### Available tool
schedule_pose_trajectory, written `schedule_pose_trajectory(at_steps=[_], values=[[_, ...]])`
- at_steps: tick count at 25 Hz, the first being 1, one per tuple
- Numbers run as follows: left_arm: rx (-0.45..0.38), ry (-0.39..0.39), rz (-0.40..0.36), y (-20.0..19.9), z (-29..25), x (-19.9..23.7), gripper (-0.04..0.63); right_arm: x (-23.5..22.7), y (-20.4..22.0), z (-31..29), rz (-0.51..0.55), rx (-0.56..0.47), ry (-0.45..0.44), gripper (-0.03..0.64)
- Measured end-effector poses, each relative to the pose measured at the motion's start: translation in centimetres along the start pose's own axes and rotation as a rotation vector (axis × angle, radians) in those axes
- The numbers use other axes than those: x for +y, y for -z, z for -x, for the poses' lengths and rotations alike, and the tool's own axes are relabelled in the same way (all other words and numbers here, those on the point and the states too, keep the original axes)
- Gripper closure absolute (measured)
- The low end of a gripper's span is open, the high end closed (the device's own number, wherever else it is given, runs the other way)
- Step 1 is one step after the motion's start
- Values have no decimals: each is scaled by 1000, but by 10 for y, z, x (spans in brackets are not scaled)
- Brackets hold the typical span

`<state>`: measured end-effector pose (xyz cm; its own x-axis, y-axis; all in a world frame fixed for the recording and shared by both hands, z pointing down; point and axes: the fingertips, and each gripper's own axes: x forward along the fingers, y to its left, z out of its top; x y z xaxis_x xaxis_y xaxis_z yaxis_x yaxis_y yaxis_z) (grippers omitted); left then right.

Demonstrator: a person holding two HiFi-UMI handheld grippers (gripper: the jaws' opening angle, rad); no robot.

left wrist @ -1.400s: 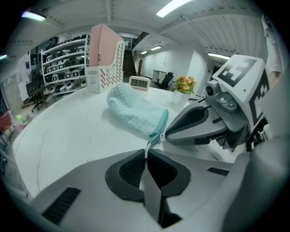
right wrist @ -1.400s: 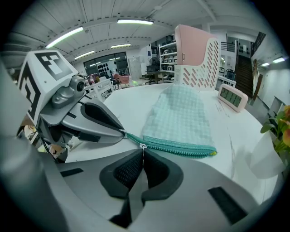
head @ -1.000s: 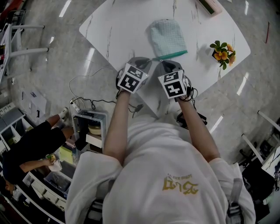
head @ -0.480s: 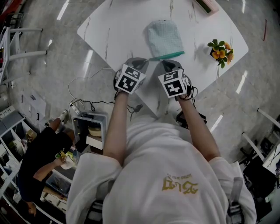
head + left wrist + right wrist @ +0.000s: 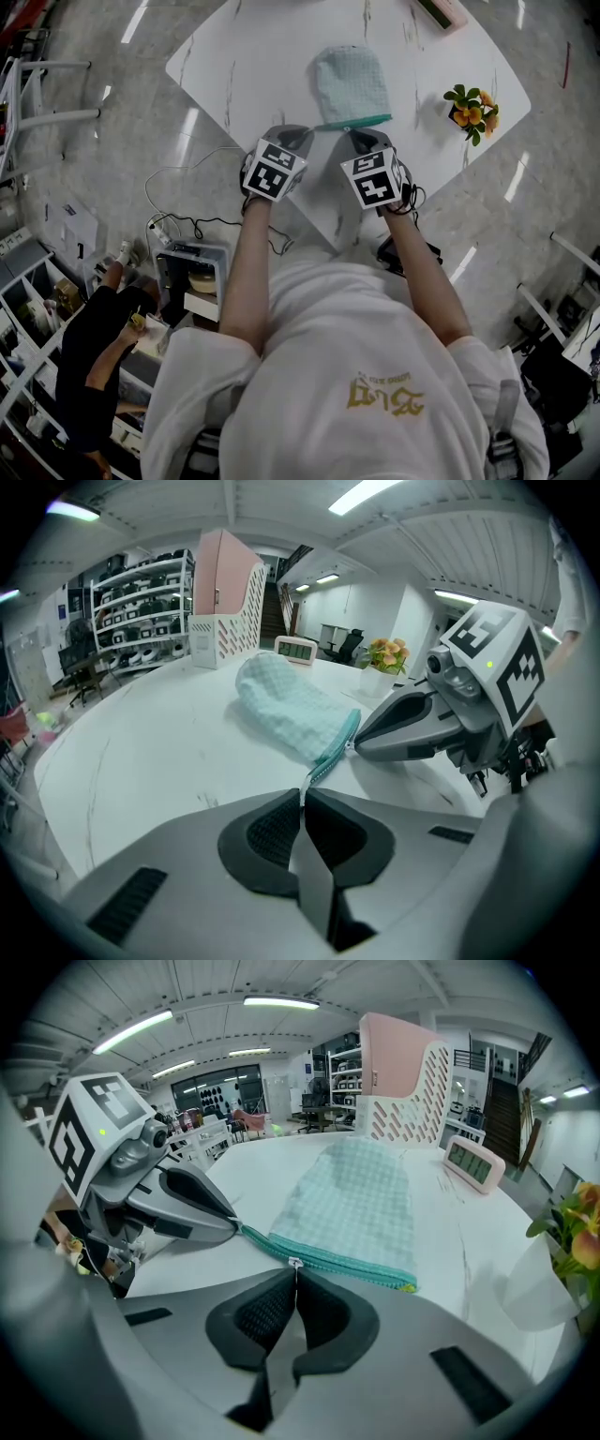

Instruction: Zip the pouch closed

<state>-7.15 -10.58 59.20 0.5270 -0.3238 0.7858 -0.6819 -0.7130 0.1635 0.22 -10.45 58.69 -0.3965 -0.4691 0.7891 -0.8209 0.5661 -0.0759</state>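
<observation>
Potted flowers (image 5: 472, 111) stand at the right of the white tabletop (image 5: 253, 66). A pink file holder (image 5: 401, 1077) and a clock (image 5: 474, 1165) sit far.

**Q:** What does the operator wear?

**A:** A white short-sleeved T-shirt (image 5: 309, 356) with a gold print (image 5: 387, 394) on the front. Grey straps (image 5: 502, 422) cross the shoulders.

**Q:** How are the two hand-held units built?

**A:** The left gripper (image 5: 303, 794) and the right gripper (image 5: 296, 1272) share one design: a smooth light-grey moulded shell, two black jaw pads (image 5: 272, 832) with a fine mesh texture, and dark ribbed slots (image 5: 131, 902) on the shell. Each carries a cube with black-and-white square markers (image 5: 273, 170). Next to the cube sits a round camera lens (image 5: 441, 661), and a small green light (image 5: 487, 665) shows on the cube's face.

**Q:** Any cabling?

**A:** Thin black cables (image 5: 410, 199) loop at the rear of the right unit.
</observation>
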Motion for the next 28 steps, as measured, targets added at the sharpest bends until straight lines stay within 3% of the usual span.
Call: schedule_pose_trajectory(at_steps=[28], values=[[-3,-71,49,8,10,23,558,-51,21,15,-71,24,111,598]])
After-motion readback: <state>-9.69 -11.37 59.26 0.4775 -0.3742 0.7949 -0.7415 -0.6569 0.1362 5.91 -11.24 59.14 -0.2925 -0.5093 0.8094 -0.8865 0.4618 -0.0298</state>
